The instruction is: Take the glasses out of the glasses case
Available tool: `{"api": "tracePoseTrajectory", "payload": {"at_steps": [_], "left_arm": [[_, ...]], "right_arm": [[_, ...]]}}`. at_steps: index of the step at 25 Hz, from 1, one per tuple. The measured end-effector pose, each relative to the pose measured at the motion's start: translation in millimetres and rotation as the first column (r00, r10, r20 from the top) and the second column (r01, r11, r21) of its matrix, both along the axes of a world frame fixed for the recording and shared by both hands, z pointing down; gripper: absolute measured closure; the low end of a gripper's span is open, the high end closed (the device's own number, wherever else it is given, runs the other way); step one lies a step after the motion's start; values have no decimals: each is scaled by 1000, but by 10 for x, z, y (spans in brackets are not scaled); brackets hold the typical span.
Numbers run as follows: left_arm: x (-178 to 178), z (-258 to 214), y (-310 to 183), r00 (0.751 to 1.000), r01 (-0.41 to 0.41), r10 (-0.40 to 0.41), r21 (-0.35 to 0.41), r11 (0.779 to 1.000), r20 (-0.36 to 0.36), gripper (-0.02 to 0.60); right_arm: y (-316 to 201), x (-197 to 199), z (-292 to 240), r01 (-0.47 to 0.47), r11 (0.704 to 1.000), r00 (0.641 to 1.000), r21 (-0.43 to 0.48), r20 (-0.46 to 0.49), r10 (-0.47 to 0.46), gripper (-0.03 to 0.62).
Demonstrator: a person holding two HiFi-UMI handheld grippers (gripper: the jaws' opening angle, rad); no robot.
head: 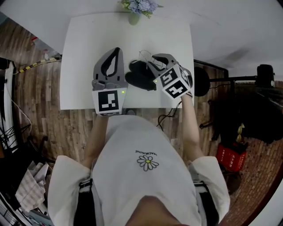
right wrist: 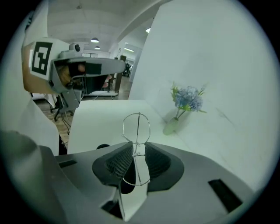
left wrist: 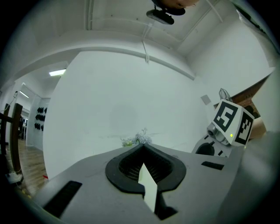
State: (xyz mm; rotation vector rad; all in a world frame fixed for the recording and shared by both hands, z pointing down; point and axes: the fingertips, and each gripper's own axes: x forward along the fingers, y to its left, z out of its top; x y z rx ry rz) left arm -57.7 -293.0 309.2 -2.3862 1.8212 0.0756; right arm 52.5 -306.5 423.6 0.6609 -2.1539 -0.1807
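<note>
The glasses (head: 144, 57), a thin wire frame, hang above the white table (head: 86, 39) with my right gripper (head: 151, 60) shut on them. In the right gripper view the glasses (right wrist: 138, 129) stand edge-on between the pads, one lens rim sticking out past the tips of the right gripper (right wrist: 136, 147). The black glasses case (head: 139, 77) lies open on the table just below and left of that gripper. My left gripper (head: 116, 51) is left of the case, raised and roughly level. The left gripper (left wrist: 142, 147) is shut, with nothing between its jaws.
A small vase of pale blue flowers (head: 137, 9) stands at the table's far edge against the white wall; the flowers (right wrist: 187, 99) also show in the right gripper view. Wooden floor, cables and a dark stand (head: 265, 75) surround the table.
</note>
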Motion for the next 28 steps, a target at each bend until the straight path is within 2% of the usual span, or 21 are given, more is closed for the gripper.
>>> {"api": "tracePoseTrajectory", "payload": {"at_steps": [5,9,13,18,25,28], "left_arm": [[57,-159,43,1000,-7,7,24,1000,18,566],[84,-302,99,1000,-8,6,58,998,27,566],[91,-524,177,1000,-1,-2,105,994,26,566],[86,-674,289,1000,7,-10,125,992,23,566],[36,-878,470,1000,23,-20,144,989,-20,566],[63,-948,549,1000,17,-14,166,986,-21,566]], "right_arm": [[-120,7,-606,-69,986,988,154,148,46,502],[-106,31,-1141,-137,953,945,269,324,44,502],[-34,104,-1610,-244,906,862,346,505,39,502],[129,241,-1940,-396,850,740,347,669,71,502],[404,323,-2143,-522,773,582,361,813,13,502],[521,378,-2099,-573,746,528,340,849,18,502]]}}
